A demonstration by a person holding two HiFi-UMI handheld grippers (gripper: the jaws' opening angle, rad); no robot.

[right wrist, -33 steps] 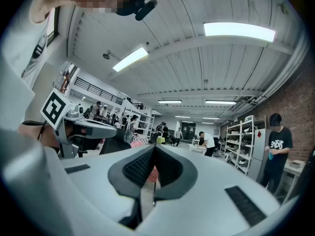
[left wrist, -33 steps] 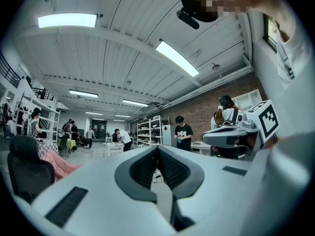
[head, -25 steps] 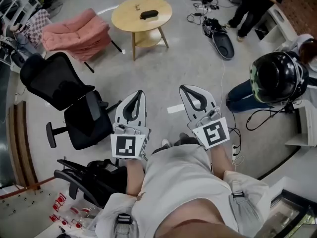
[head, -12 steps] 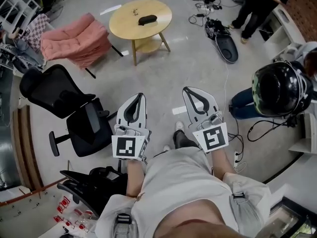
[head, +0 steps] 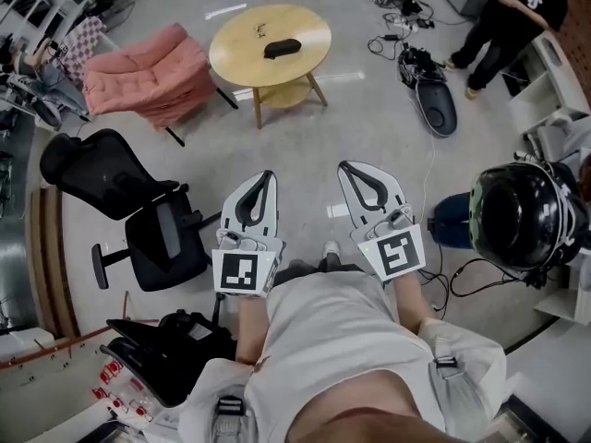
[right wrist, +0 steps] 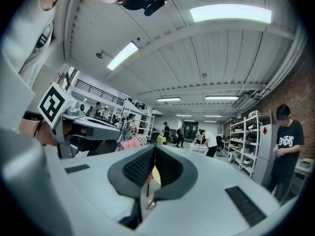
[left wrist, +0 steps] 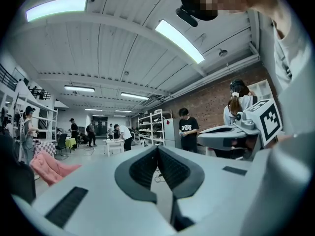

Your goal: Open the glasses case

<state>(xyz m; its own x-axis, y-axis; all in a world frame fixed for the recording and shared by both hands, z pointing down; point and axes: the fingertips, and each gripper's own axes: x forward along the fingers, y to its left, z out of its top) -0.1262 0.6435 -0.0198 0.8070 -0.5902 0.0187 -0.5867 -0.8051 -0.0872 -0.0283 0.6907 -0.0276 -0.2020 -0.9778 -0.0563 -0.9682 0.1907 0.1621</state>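
The glasses case (head: pixel 282 48) lies far ahead on the table (head: pixel 231 58) — long axis left-right — nearer the left gripper (head: pixel 264 181) than the right gripper (head: pixel 350 170), both jaws closed and empty.

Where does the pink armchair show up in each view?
Head view: pink armchair upper left, beside the round table.
Left gripper view: armchair at lower left edge.
Right gripper view: armchair small, left of centre.
Shared landmark: person in black T-shirt, right of centre in all three.

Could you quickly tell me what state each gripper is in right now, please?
Left gripper: jaws closed, holding nothing.
Right gripper: jaws closed, holding nothing.
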